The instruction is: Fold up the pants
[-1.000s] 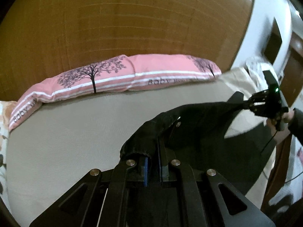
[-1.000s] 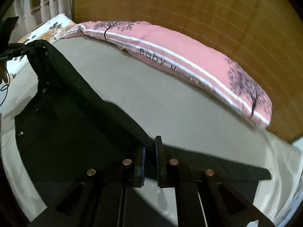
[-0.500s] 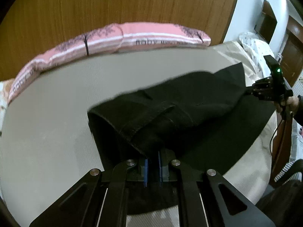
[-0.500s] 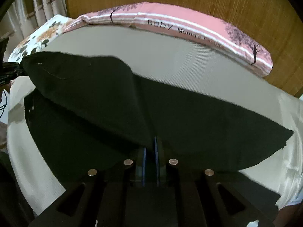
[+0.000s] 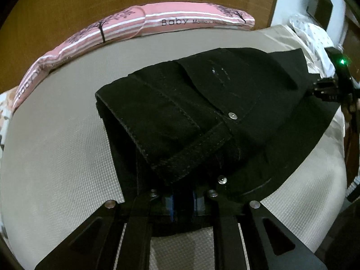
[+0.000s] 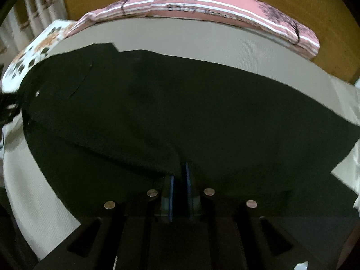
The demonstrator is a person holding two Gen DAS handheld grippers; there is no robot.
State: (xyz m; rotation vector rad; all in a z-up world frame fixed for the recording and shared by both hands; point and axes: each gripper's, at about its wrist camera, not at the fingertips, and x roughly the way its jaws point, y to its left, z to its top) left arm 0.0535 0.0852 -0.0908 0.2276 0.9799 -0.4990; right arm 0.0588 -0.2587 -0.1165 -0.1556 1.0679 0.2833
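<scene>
Left wrist: left gripper [image 5: 182,199] pinching waistband of black pants [image 5: 202,112], right gripper [image 6: 178,180] clamped on the leg; pants draped over bed [image 5: 56,146]. Denim looks heavy, floppy; grip seams/waistband

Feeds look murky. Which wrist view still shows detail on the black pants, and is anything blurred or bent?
Left wrist view: pants show stitching and rivets, the pink pillow bows from fisheye. Right wrist view: pants read as a flat dark mass, pillow lettering soft and blurred.
</scene>
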